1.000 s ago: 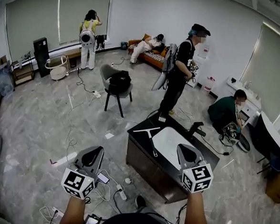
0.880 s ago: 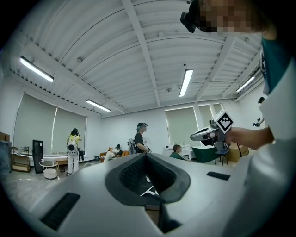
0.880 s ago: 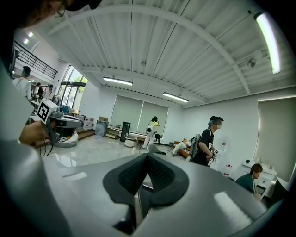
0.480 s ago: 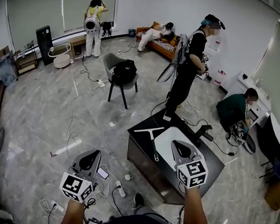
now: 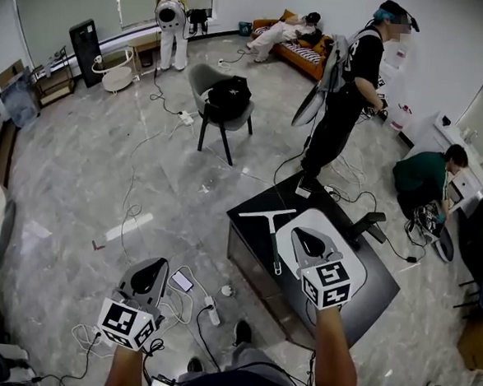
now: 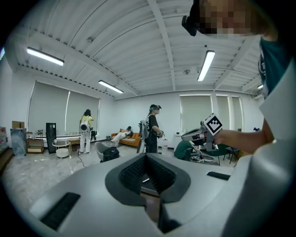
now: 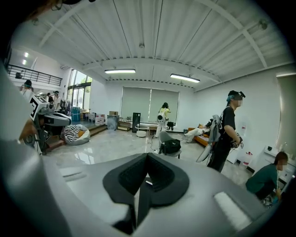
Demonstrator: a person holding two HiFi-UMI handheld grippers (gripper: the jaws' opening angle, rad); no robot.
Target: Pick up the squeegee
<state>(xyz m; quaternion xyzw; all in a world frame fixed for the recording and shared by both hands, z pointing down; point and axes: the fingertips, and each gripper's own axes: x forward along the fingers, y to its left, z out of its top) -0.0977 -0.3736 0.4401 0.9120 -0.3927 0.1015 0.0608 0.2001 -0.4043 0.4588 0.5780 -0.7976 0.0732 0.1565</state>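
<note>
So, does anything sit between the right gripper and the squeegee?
Nothing visible does. The squeegee lies alone on the black table, beside the white basin that the shut right gripper is over.

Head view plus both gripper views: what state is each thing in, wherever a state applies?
squeegee: lying flat on the dark counter, untouched.
left hand-held gripper: shut, empty.
right hand-held gripper: shut, empty, over the white basin as the head view shows it.
white basin: looks empty.
chair: upright, a black bag on its seat.
</note>
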